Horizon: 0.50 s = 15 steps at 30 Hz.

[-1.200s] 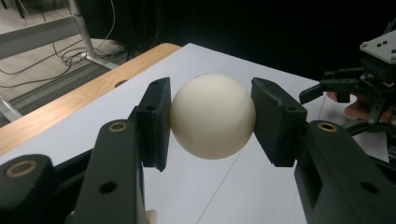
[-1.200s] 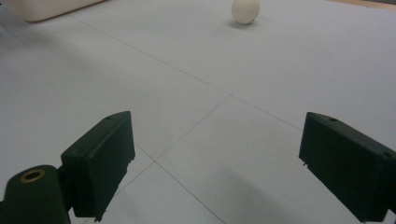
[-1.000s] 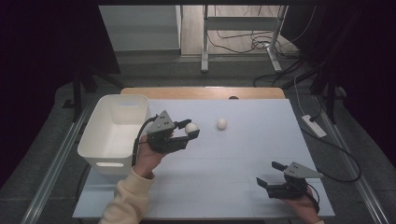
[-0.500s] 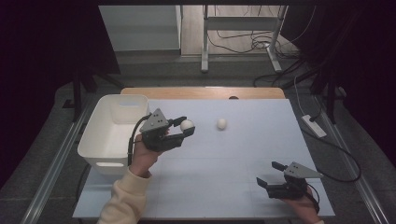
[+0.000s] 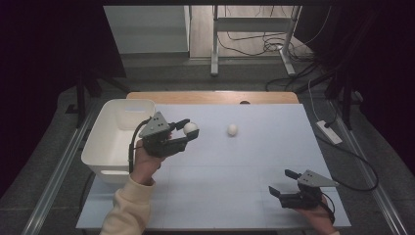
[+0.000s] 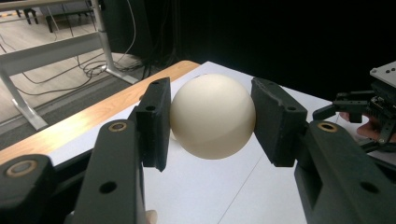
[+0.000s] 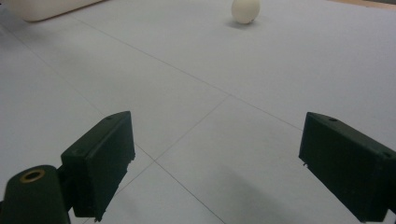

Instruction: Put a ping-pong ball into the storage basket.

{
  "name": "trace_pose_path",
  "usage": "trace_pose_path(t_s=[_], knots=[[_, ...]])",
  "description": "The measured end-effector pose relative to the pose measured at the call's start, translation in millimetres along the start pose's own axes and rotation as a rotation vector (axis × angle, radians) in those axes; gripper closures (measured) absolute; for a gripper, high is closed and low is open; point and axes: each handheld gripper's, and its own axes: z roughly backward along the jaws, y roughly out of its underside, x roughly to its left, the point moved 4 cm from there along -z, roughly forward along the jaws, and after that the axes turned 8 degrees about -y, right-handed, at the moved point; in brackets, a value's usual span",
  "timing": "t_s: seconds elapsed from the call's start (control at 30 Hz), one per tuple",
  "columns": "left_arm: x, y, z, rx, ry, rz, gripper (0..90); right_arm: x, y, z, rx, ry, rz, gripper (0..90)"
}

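Balls: two, both cream-white. One ball (image 5: pixel 190 128) is clamped between the jaws of the left hand-held gripper (image 5: pixel 186 133), raised above the counter just right of the bin. The second ball (image 5: pixel 232 129) lies loose on the counter, a little farther right.
Bins: one white bin (image 5: pixel 113 142), on the counter's left side.
Hand-held grippers: two. The right hand-held gripper (image 5: pixel 280 182) rests at the near right corner, jaws apart with nothing between them.
Surface: one counter (image 5: pixel 235 176) with a pale blue-white top and a wooden far edge.
Room: dark, with grey floor, metal frame legs and loose cables at the far side.
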Motion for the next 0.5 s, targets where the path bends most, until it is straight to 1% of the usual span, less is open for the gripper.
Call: trace_pose_path(t_s=[0.13, 0.27, 0.5], knots=[[2.4, -0.6, 2.6, -0.006, -0.009, 0.004, 50.7, 0.0, 0.0, 0.0, 0.000, 0.000, 0.000, 10.3], [4.1, -1.5, 5.5, -0.006, -0.013, 0.002, 50.7, 0.0, -0.1, 0.1, -0.001, 0.000, 0.000, 10.3], [7.1, -2.6, 9.5, -0.006, -0.033, -0.001, 50.6, 0.0, -0.1, -0.2, 0.000, 0.001, 0.001, 10.3]])
